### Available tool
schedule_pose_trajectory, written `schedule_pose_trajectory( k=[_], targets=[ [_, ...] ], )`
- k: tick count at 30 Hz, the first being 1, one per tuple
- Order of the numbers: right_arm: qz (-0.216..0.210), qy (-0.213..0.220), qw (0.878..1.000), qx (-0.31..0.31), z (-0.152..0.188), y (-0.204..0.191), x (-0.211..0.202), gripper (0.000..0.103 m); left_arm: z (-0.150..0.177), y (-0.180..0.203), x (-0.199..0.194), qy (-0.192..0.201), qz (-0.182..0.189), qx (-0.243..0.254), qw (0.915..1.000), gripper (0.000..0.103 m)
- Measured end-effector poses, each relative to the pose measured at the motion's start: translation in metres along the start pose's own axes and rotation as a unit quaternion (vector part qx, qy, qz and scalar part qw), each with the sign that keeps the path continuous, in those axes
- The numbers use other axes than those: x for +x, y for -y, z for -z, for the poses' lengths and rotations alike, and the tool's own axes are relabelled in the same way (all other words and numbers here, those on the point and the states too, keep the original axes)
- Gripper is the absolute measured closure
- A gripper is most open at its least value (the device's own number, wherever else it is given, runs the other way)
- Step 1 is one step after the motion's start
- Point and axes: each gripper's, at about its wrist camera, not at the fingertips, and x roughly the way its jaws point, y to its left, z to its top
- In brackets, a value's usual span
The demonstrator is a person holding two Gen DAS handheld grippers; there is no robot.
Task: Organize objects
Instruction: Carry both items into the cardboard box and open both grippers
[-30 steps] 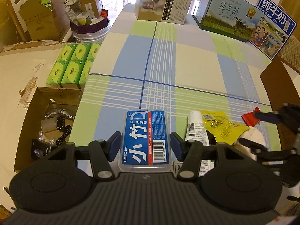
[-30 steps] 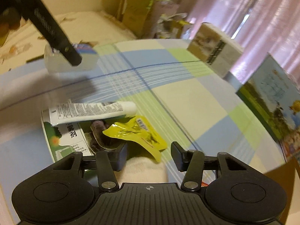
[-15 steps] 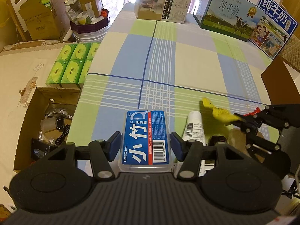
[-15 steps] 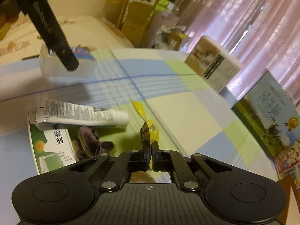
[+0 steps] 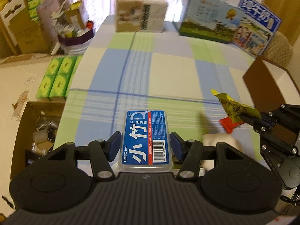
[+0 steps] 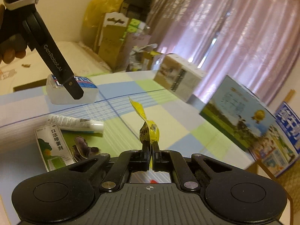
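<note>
My left gripper (image 5: 145,143) is shut on a clear floss pick box with a blue label (image 5: 146,138) and holds it above the checked tablecloth (image 5: 168,69); the box also shows in the right wrist view (image 6: 88,86). My right gripper (image 6: 150,148) is shut on a yellow packet (image 6: 148,129) and holds it in the air; the packet also shows at the right of the left wrist view (image 5: 234,106). A white tube (image 6: 75,124), a green-and-white spray box (image 6: 54,148) and a dark furry thing (image 6: 82,147) lie on the cloth.
A red packet (image 5: 229,124) and a white cloth lump (image 5: 219,142) lie near the right gripper. A brown cardboard box (image 5: 271,86) stands at the right. Milk cartons (image 5: 225,26) and a beige box (image 5: 140,16) line the far edge. An open carton (image 5: 37,131) sits left, below the table.
My right gripper closed on the yellow packet and lifted it off the table. My left gripper rose and shifted with the floss box still in it.
</note>
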Motion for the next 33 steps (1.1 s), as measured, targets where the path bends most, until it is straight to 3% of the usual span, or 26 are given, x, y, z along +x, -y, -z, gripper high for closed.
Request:
schedule_pose_trajectory(
  k=[15, 33],
  targets=[
    [0.101, 0.009, 0.991, 0.081, 0.035, 0.079, -0.107, 0.103, -0.029, 0.134, -0.022, 0.035, 0.084, 0.096, 0.9913, 0.051],
    [0.17, -0.032, 0.971, 0.164, 0.108, 0.147, -0.169, 0.103, -0.032, 0.292, -0.011, 0.03, 0.166, 0.182, 0.9689, 0.051]
  ],
)
